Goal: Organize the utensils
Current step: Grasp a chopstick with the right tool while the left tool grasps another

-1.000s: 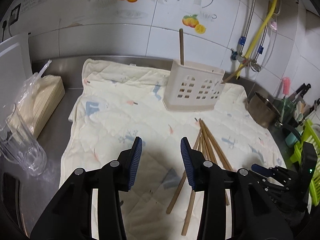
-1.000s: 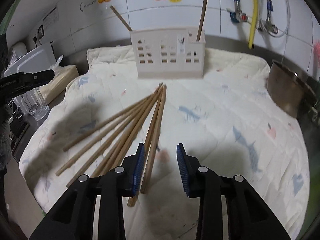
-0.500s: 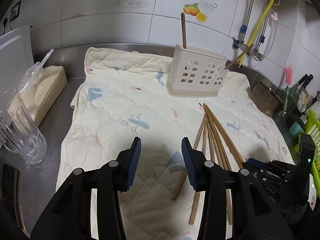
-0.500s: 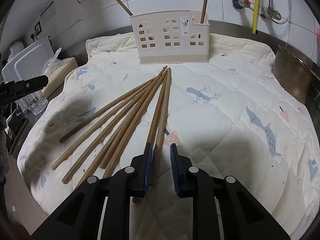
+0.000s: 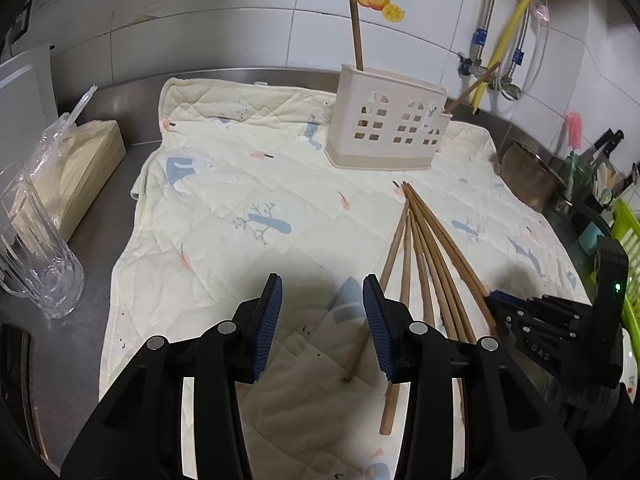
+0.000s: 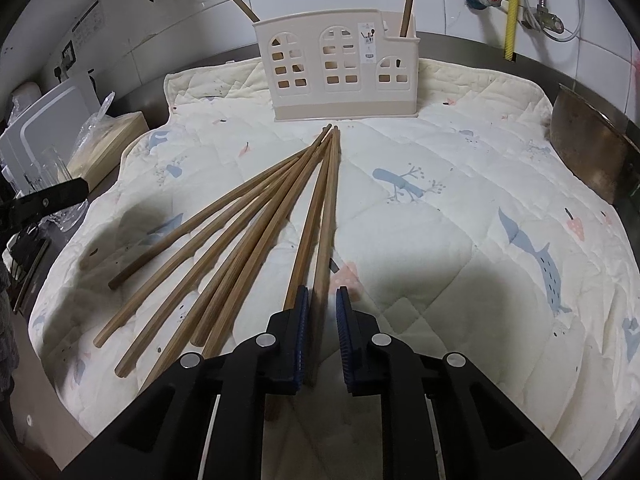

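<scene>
Several wooden chopsticks lie fanned on a quilted cloth, tips toward a cream plastic utensil holder that has two chopsticks standing in it. My right gripper is low over the cloth, its jaws narrowed around the rightmost chopstick, with a small gap still on the right side. My left gripper is open and empty above the cloth, left of the chopsticks. The holder stands beyond it, and the right gripper shows at the lower right.
A clear glass and a bagged stack of paper stand on the steel counter at the left. A metal pot sits at the right edge of the cloth. Yellow hose and taps run along the tiled wall.
My right gripper has dropped toward the cloth and its jaws have closed in around the rightmost chopstick. My left gripper has drawn back and risen slightly, still open.
</scene>
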The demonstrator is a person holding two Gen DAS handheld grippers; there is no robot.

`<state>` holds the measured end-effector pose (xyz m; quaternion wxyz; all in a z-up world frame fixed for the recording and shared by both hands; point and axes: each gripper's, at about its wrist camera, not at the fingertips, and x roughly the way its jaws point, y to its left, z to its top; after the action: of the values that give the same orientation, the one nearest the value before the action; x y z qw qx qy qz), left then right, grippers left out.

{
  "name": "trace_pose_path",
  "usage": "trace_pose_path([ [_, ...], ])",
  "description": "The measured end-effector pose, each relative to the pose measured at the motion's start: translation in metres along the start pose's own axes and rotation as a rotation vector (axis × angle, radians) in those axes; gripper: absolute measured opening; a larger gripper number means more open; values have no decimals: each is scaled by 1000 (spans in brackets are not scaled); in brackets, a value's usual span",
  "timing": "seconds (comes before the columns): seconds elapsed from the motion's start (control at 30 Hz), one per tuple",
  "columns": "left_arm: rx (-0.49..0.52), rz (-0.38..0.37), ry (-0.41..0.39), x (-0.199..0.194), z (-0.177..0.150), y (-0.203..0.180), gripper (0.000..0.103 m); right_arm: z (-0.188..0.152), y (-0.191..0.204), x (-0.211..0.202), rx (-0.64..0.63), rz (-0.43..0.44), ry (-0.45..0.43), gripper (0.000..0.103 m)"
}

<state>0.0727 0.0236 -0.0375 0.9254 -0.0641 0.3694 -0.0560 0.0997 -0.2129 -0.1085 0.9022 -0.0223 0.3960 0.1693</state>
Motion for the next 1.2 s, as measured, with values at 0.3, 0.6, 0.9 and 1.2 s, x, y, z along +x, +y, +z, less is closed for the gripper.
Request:
trace_pose_path([
  [0.3, 74, -39, 53, 13, -15, -18, 42, 0, 4, 2, -37, -39, -4, 7],
  [0.6, 106, -72, 117, 38, -26, -28, 42, -1, -4, -7, -19, -40, -19, 7],
  [0.9, 108, -82, 153, 59, -30, -31, 22, 4, -11, -28, -5, -44, -73, 7],
  [1.2, 132, -76, 162, 65, -29, -35, 10, 21, -8, -49, -15, -34, -137, 7],
])
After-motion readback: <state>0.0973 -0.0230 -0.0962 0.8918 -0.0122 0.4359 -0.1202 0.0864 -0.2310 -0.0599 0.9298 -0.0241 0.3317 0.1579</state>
